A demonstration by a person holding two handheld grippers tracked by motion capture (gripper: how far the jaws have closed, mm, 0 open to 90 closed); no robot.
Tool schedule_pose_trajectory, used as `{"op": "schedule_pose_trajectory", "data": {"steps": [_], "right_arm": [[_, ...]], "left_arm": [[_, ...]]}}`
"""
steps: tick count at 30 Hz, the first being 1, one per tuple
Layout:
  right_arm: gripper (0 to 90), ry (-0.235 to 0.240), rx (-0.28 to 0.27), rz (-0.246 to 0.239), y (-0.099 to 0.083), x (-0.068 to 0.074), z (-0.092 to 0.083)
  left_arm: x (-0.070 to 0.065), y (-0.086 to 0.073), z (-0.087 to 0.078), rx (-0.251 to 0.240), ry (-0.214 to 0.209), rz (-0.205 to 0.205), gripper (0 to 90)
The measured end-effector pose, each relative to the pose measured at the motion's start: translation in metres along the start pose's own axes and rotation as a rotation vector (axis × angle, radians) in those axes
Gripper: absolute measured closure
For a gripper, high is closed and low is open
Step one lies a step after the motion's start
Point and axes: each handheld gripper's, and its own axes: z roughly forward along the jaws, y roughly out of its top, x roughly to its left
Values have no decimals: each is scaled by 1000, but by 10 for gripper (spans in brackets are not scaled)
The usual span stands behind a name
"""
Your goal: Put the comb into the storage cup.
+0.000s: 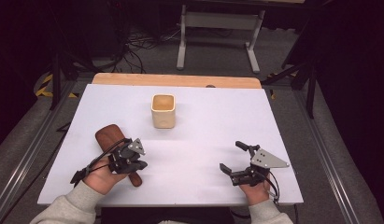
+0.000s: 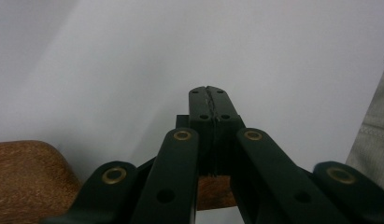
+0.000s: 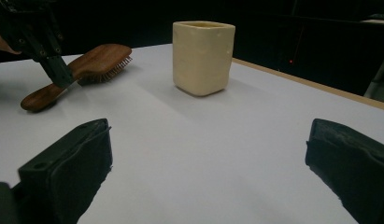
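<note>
At far left on the pale, matte surface [image 1: 199, 121] lies a wooden hairbrush [image 1: 109, 136], its reddish-brown back smooth and rounded, the head oval and tapering to a narrow handle whose blunt end points toward me. In the right gripper view its short bristles face down against the surface, the head tilted a little off it. My left gripper [image 1: 133, 169] is clamped on that handle: in the left gripper view the two black jaws meet tip to tip, the wood showing just beneath them, and the grained brush head swells at the lower left corner. My left hand [image 1: 102, 175], in a grey knitted sleeve, wraps the gripper's body.

Toward the middle, farther from me, stands a cream cup [image 1: 163, 110], square with rounded corners, glossy and thick-walled, upright and well apart from the hairbrush.

At right, my right gripper [image 1: 231, 158] rests near the front edge of the surface, jaws spread wide with nothing between them; their pads look soft, dark and slightly frayed, and bare surface lies in the gap.
</note>
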Motion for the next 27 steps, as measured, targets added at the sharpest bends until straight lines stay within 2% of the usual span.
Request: {"op": "schedule_pose_trajectory", "data": {"steps": [3,6,8,14,16,20,27], "right_arm": [[12,0,0,-1,0,0,0],[12,1,0,0,0,0,0],[12,1,0,0,0,0,0],[12,2,0,0,0,0,0],[13,2,1,-1,0,0,0],[13,2,1,0,0,0,0],[13,3,0,1,0,0,0]], "left_arm": [[1,1,2,42,13,-2,900],[1,2,4,62,22,-6,900],[2,3,4,87,45,-8,900],[3,3,5,115,44,-5,900],[1,4,6,144,52,-3,900],[0,5,8,171,48,4,900],[0,3,9,194,48,2,900]]}}
